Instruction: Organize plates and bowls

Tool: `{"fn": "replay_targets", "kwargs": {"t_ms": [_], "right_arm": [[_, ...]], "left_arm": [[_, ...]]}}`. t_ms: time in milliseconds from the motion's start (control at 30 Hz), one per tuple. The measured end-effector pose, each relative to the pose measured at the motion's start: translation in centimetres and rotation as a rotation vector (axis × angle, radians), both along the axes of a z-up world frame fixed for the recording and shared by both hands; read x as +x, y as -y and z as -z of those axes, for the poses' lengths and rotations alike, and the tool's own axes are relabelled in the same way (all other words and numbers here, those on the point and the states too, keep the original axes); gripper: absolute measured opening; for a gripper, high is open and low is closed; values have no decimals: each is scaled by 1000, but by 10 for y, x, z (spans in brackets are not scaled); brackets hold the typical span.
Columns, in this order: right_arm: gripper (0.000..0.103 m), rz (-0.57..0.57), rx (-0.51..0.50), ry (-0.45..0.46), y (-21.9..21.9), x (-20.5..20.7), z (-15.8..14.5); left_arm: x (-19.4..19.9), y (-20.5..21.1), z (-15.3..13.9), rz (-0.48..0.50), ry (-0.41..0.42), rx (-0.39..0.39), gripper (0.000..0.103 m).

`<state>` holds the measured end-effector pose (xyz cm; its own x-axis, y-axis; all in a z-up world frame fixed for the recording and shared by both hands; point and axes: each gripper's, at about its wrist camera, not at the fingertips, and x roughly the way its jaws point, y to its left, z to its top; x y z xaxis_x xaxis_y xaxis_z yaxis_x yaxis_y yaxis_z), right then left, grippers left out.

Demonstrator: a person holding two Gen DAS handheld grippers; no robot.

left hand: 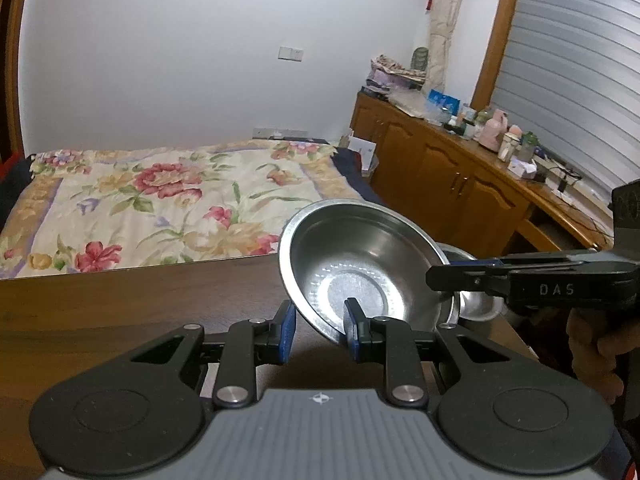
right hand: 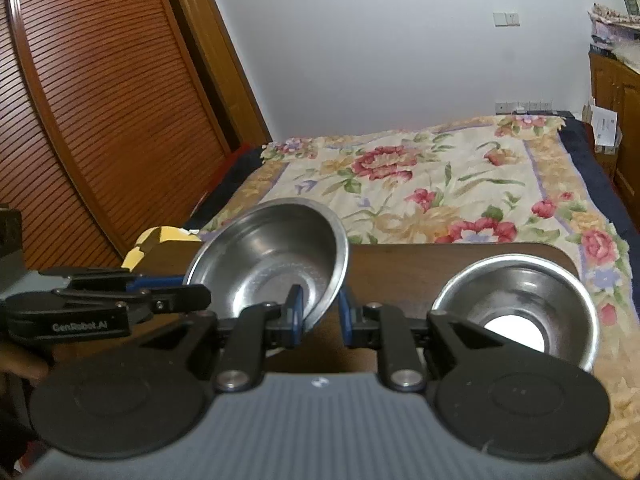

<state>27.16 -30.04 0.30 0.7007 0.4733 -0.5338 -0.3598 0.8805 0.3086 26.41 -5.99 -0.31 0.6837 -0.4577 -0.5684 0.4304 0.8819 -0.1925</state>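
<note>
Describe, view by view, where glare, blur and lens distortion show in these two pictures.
Left wrist view: the wall and cabinet bow at the edges, and the held bowl shows a soft speckled reflection in its base. Right wrist view: the second bowl has a blown-out white glare at its bottom, and the louvred door curves.

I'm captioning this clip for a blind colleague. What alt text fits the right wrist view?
The right claw pinches the near rim of a tilted steel bowl above a dark wooden table, while the left claw grips the same bowl from the left. A second steel bowl sits upright on the table to the right, with a floral bedspread behind.
</note>
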Motion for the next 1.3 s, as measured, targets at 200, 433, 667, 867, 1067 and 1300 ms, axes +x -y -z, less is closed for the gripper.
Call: {"fn": "replay_targets", "kwargs": {"t_ms": [200, 433, 667, 867, 1067, 1300], "right_arm": [[21, 10, -8, 27, 1, -20, -10], [21, 9, -28, 47, 0, -44, -10], [21, 3, -37, 50, 1, -63, -7], [21, 6, -30, 58, 3, -78, -7], [21, 4, -38, 62, 1, -90, -4], [21, 1, -34, 57, 1, -103, 1]], "left_arm": [[-24, 0, -12, 20, 29, 3, 28], [-52, -3, -11, 28, 41, -4, 28], [-75, -5, -7, 34, 41, -11, 27], [-90, -5, -5, 48, 45, -31, 27], [-103, -6, -3, 60, 51, -28, 28], [-112, -7, 1, 72, 47, -27, 27]]}}
